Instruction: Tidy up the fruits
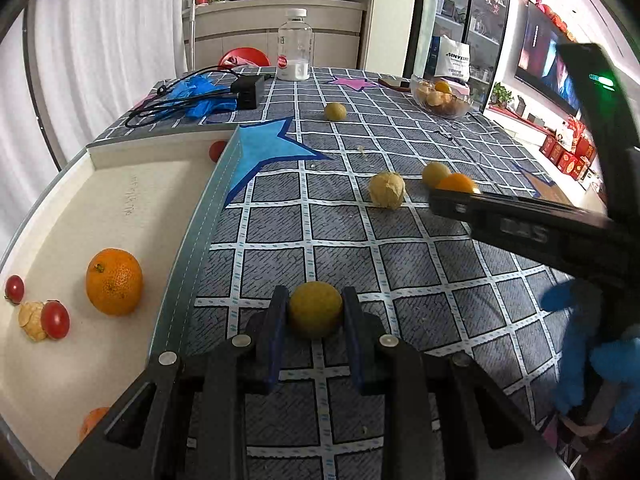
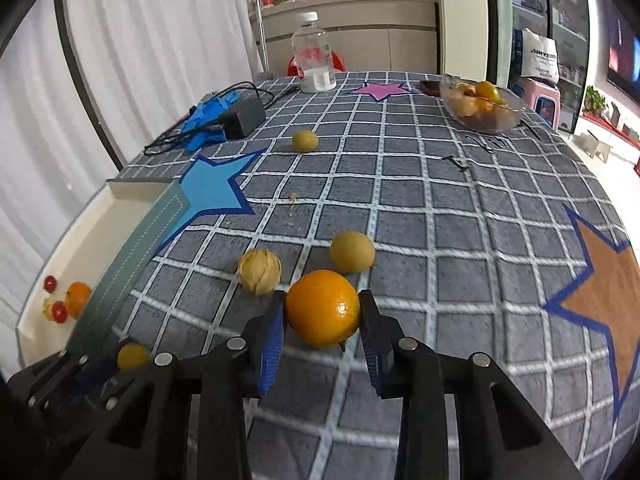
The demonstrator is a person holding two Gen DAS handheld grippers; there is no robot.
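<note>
Fruits lie in three places: a white tray at the tabletop's left edge, a glass bowl far off at about one o'clock in the left wrist view, and loose on the checked cloth between them.

The tray is the largest landmark, and I judge it the likely destination. It sits at nine to ten o'clock from both grippers and already holds a mandarin, two cherry tomatoes and a husked physalis.

The left gripper is the nearer of the two to the tray, just beside its grey padded rim. Its jaws are narrow and press on a small yellow-green fruit, possibly a kumquat or small citrus, which rests low over the cloth.

The right gripper stands further out at about three o'clock from the left one. Its blue pads flank an orange, roughly round, so no long axis matters. The left pad touches the skin; the right one looks to meet it too, so I read this as a fresh grip.

Loose fruit remains nearby: a husked ground-cherry at eleven o'clock from the orange, a yellow fruit at twelve, and another well beyond.

The coming move turns on carrying leftward, toward nine o'clock, with the left gripper having the shorter path.
</note>
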